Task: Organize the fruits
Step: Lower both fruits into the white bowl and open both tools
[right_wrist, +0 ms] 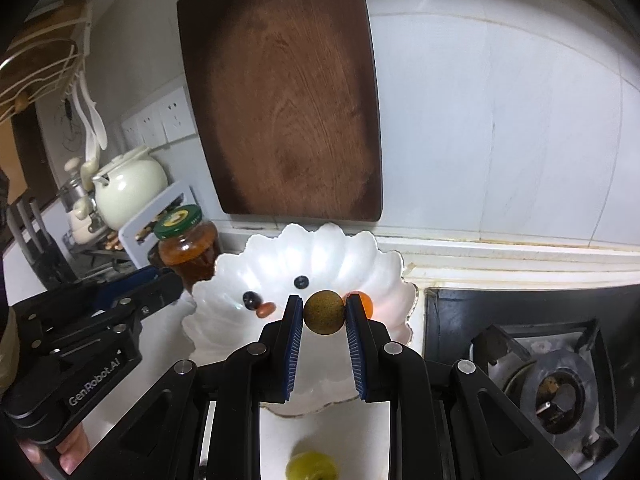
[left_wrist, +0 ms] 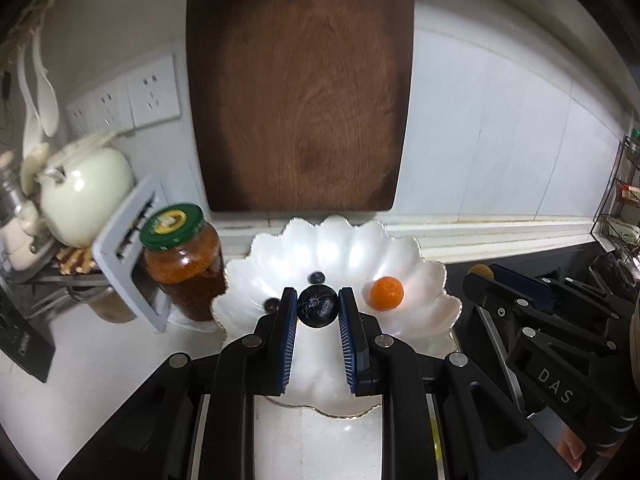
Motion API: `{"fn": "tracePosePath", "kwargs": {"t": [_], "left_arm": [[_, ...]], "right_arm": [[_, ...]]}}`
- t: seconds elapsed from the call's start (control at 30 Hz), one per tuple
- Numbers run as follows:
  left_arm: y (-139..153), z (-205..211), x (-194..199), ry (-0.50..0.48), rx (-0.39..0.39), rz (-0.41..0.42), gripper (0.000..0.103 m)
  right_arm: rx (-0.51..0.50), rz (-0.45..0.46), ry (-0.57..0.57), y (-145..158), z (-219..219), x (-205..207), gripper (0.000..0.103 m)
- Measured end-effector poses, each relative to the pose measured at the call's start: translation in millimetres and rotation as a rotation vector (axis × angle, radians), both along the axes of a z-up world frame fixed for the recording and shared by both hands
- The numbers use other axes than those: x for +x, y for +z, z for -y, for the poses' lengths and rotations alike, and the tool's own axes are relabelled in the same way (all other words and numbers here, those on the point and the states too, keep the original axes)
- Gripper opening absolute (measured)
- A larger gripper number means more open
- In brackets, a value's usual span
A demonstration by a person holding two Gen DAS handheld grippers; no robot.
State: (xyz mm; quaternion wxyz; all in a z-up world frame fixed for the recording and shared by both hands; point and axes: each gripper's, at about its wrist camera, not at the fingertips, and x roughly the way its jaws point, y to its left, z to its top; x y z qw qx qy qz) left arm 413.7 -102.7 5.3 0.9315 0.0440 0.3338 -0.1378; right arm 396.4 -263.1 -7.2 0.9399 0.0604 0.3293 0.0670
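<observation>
A white scalloped dish (left_wrist: pixel 424 280) (right_wrist: pixel 224 276) stands on the counter against the wall. My left gripper (left_wrist: pixel 318 306) is shut on a dark round fruit (left_wrist: pixel 318 306) and holds it over the dish. My right gripper (right_wrist: pixel 324 312) is shut on a brown-green round fruit (right_wrist: pixel 324 312) above the dish's right side; it also shows in the left wrist view (left_wrist: pixel 504 284). In the dish lie two small dark berries (left_wrist: pixel 316 278) (right_wrist: pixel 301 282), a small orange fruit (left_wrist: pixel 386 293) (right_wrist: pixel 366 304) and a red-brown piece (right_wrist: pixel 266 309). A yellow-green fruit (right_wrist: pixel 312 466) lies on the counter under my right gripper.
A green-lidded jar (left_wrist: pixel 184 264) (right_wrist: pixel 188 244) stands left of the dish, beside a grey rack (left_wrist: pixel 124 256) and a white teapot (left_wrist: pixel 84 196). A brown cutting board (left_wrist: pixel 300 88) leans on the wall behind. A gas hob (right_wrist: pixel 556 384) lies to the right.
</observation>
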Motion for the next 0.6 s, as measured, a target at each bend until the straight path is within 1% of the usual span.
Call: {"fn": "tracePosePath", "kwargs": {"t": [0.13,0.27,0.33,0.43,0.6], "left_arm": [[-13.8,0.6,17.6,-0.012,-0.010,-0.062,0.022],[-28.8,0.0,35.0,-0.023,-0.030,-0.127,0.022],[-37.2,0.6,43.0,-0.018,-0.018,-0.156,0.022],[-46.2,1.8,51.9,-0.012,-0.005,-0.182,0.022],[-58.2,0.8,63.5,0.001,0.010,-0.211,0.022]], "right_arm": [[0.018,-0.038,0.009,-8.5,-0.4,13.6,0.024],[0.009,-0.069,0.006,-16.2,-3.0,25.7,0.024],[-0.008,-0.078,0.005,-19.8,-5.0,30.4,0.024],[-0.015,-0.100,0.011,-26.2,-6.7,37.2,0.024],[-0.015,-0.163,0.022,-41.7,-9.4,52.0,0.024]]}}
